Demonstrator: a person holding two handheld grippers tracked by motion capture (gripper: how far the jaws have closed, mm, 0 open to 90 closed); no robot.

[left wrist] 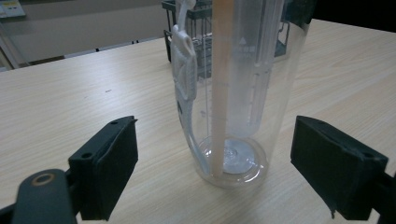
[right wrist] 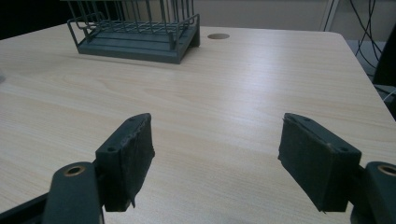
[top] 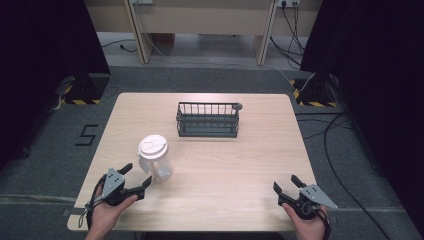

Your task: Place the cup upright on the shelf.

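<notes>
A pale wooden table [top: 250, 165] carries a clear cup [top: 156, 159] just ahead of the left gripper [top: 136, 176] and a dark wire rack [top: 208, 120] farther beyond.

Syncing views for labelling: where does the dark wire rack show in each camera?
High view: the dark wire rack stands at the centre of the far half of the light wooden table.
Left gripper view: top centre, partly behind the clear plastic bottle with the white lid, which stands between this gripper's open jaws.
Right gripper view: top left, beyond the open jaws.
Shared landmark: the round hole in the tabletop beside the rack's corner.
</notes>
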